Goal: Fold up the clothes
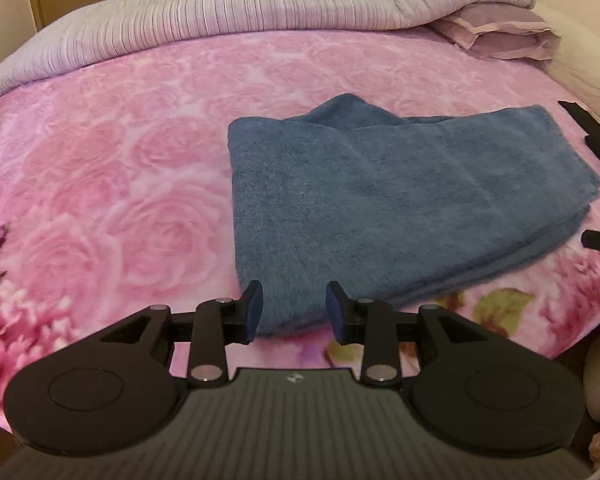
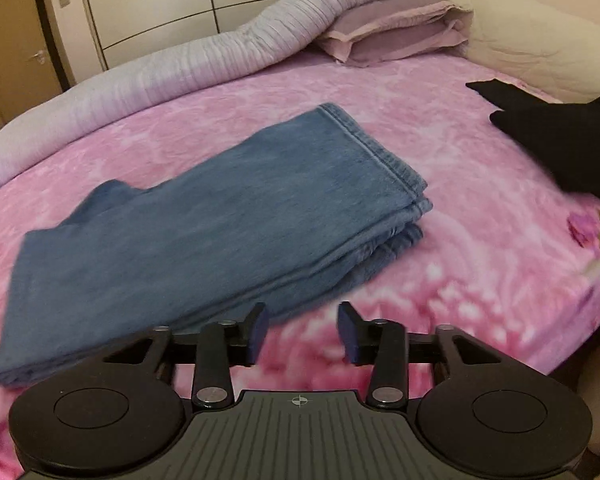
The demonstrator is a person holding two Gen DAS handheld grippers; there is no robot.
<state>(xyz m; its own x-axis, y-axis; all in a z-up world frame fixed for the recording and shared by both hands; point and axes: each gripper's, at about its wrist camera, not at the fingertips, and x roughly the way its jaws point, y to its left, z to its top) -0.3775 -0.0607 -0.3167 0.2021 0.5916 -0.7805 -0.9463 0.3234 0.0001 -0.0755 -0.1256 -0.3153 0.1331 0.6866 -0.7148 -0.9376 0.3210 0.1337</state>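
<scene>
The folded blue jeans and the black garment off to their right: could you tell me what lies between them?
Nothing but bare pink floral blanket. The right wrist view shows the folded blue jeans and the black garment apart, with only blanket between.

pink rose blanket (image 1: 120, 184), rolled lilac quilt (image 1: 220, 12), pillows (image 2: 400, 28), wardrobe (image 2: 148, 4)

My left gripper (image 1: 294, 312) and right gripper (image 2: 303, 332) look like matt black plastic with dull silver metal pivot pins, a ribbed grey plate at the base, and dark blue pads (image 1: 255, 312) that seem soft and rubbery. The folded blue jeans (image 2: 220, 216) are faded denim with stitched hems, looking almost fuzzy in the left view. They lie on a plush, fleecy pink rose-print blanket (image 1: 120, 160), beside a ribbed lilac quilt (image 1: 180, 20) and smooth mauve cloth pillows (image 2: 400, 28); a matt black garment (image 2: 560, 136) lies apart.
</scene>
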